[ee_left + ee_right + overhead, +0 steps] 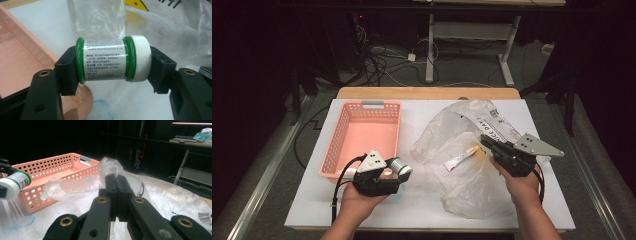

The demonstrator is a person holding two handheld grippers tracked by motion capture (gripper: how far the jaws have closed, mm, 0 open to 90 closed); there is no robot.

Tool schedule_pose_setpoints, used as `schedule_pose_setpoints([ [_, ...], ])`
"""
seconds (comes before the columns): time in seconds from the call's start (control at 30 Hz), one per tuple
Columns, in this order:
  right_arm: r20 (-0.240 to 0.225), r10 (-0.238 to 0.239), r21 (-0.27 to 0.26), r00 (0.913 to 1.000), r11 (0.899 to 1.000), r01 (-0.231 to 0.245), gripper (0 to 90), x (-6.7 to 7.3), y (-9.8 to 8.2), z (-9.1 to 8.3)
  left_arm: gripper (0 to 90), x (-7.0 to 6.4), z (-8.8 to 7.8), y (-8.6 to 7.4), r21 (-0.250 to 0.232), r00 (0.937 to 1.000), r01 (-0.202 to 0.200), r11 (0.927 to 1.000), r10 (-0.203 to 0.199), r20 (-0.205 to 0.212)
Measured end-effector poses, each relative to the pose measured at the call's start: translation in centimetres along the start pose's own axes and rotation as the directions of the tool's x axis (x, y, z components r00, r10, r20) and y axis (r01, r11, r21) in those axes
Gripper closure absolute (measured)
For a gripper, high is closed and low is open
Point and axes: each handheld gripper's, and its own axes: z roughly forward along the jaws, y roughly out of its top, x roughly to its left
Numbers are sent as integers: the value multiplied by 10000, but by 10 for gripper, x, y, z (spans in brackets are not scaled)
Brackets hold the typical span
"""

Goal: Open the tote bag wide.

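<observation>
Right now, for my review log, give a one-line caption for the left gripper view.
Left hand-held gripper clamps a green bottle with a white cap end to end, beside the pink basket.

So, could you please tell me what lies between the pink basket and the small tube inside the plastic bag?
In the high view, bare white table and the plastic bag's crumpled left edge separate the pink basket from the tube.

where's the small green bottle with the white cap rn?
The small green bottle with the white cap is clamped end to end in the left gripper, just off the pink perforated basket's near right corner.
</observation>
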Motion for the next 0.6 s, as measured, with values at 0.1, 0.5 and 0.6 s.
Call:
schedule_pose_setpoints([
  [0.1, 1, -3, 0, 10000, 10000, 3, 900, 0, 0, 0, 349, -5, 4, 0, 30, 9998, -175, 9998, 175, 46],
  [0.5, 10, -7, 31, 10000, 10000, 7, 900, 1, 0, 1, 349, -19, 20, -3, 341, 9979, -563, 9978, 551, 343],
  [0.6, 1, -11, 53, 10000, 10000, 11, 900, 1, -1, 1, 349, -22, 25, -4, 438, 9969, -663, 9968, 644, 448],
])
